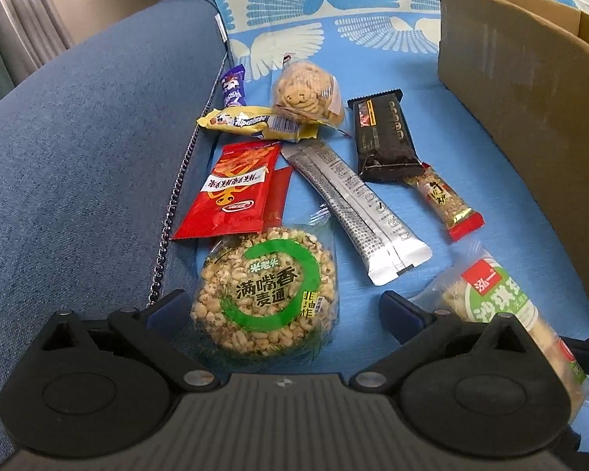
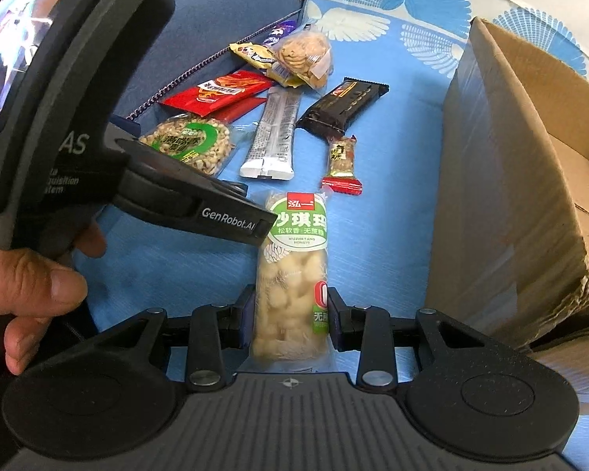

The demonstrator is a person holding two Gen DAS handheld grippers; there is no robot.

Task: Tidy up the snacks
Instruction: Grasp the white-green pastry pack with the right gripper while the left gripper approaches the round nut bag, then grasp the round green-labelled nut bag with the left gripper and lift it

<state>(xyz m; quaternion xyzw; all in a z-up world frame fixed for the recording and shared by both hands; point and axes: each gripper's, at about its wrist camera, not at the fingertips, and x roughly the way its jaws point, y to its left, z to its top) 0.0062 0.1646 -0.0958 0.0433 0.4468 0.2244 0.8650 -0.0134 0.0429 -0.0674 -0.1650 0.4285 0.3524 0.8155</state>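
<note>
Two grippers work over a blue cushion [image 1: 471, 267] strewn with snacks. Right gripper [image 2: 290, 316]: its jaws sit on either side of the lower half of the sachima bar [image 2: 290, 274], pads at or very near the wrapper; whether they actually press it I cannot tell. The bar lies lengthwise on the cushion, green label pointing away, just left of the cardboard box [image 2: 502, 204], which stands open at the cushion's right side. Left gripper [image 1: 282, 306]: jaws spread wide, straddling the round puffed-grain cake [image 1: 265, 294] without touching it; this cake lies nearest the sofa arm [image 1: 90, 157]. Beyond it rest the red packet [image 1: 231, 192], overlapping a second red one, and the silver stick sachets [image 1: 357, 212], lying diagonally. Farther right sit the black bar [image 1: 385, 137] and, touching its near end, the small peanut candy [image 1: 447, 200] with red ends. At the far edge are a yellow Alpenliebe pack [image 1: 255, 121], a purple wrapper [image 1: 233, 90] behind it, and a biscuit bag [image 1: 306, 94] resting partly on the yellow pack. A hand [image 2: 31, 290] holds the left gripper's handle in the right wrist view.
</note>
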